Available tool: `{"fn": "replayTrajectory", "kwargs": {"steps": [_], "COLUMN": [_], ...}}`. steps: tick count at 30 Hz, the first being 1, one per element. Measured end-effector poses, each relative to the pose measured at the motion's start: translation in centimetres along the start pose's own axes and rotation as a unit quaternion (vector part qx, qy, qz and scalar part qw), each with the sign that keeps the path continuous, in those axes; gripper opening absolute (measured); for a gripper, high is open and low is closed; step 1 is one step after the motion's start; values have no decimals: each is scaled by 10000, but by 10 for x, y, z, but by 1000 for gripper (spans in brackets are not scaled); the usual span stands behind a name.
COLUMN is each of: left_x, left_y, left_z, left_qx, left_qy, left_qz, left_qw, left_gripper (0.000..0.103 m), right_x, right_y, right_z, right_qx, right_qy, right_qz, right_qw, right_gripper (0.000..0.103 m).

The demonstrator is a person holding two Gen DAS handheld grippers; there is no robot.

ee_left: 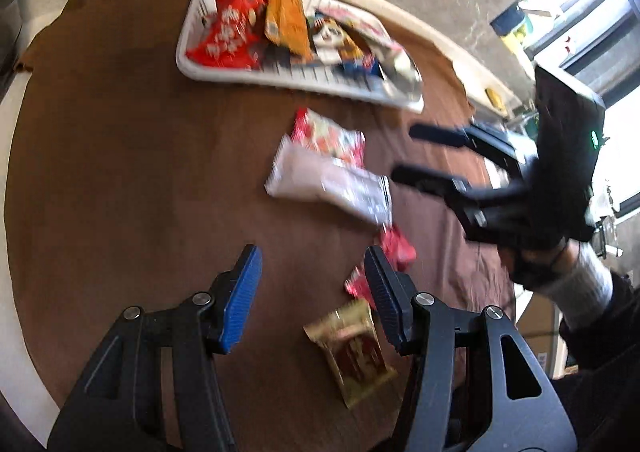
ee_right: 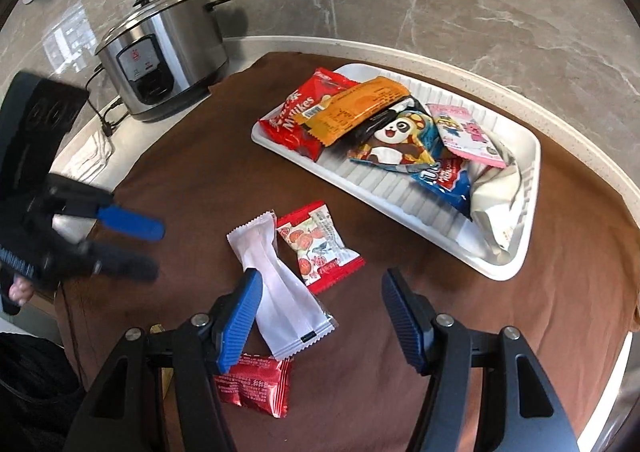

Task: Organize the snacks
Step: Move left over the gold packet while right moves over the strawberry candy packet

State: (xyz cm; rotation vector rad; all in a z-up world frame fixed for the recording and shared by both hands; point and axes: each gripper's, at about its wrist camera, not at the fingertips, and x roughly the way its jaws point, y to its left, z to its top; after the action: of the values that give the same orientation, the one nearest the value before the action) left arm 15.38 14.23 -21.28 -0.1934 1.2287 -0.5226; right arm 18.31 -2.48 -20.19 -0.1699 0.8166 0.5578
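White tray (ee_right: 516, 264) on brown-clothed bench (ee_right: 180, 172), piled with snack packets. Nearer me than tray: white packet (ee_right: 276, 276), strawberry packet (ee_right: 320, 248) touching it, red packet (ee_right: 256, 384), gold packet (ee_left: 356, 352). My right claw (ee_right: 320, 320) gapes over white packet, grips nothing. My left claw (ee_left: 312, 292) half open, empty, above cloth beside gold packet. Rice cooker (ee_right: 160, 56) far left of tray.
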Motion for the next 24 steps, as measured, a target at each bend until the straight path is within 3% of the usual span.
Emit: {"fn": "replayTrajectory", "kwargs": {"steps": [13, 24], "left_x": [-6, 4], "left_y": [-31, -39], "left_z": [-74, -90], "left_qx": [-778, -1009], "left_qy": [118, 163], "left_qz": [574, 601], "left_qw": [9952, 9930], "left_gripper": [52, 52], "right_x": [39, 53], "right_y": [-7, -3], "right_z": [14, 21], "right_qx": [-740, -1101], "right_qy": [203, 316], "right_qz": [395, 452], "right_qw": [9963, 9924], "right_gripper": [65, 65]}}
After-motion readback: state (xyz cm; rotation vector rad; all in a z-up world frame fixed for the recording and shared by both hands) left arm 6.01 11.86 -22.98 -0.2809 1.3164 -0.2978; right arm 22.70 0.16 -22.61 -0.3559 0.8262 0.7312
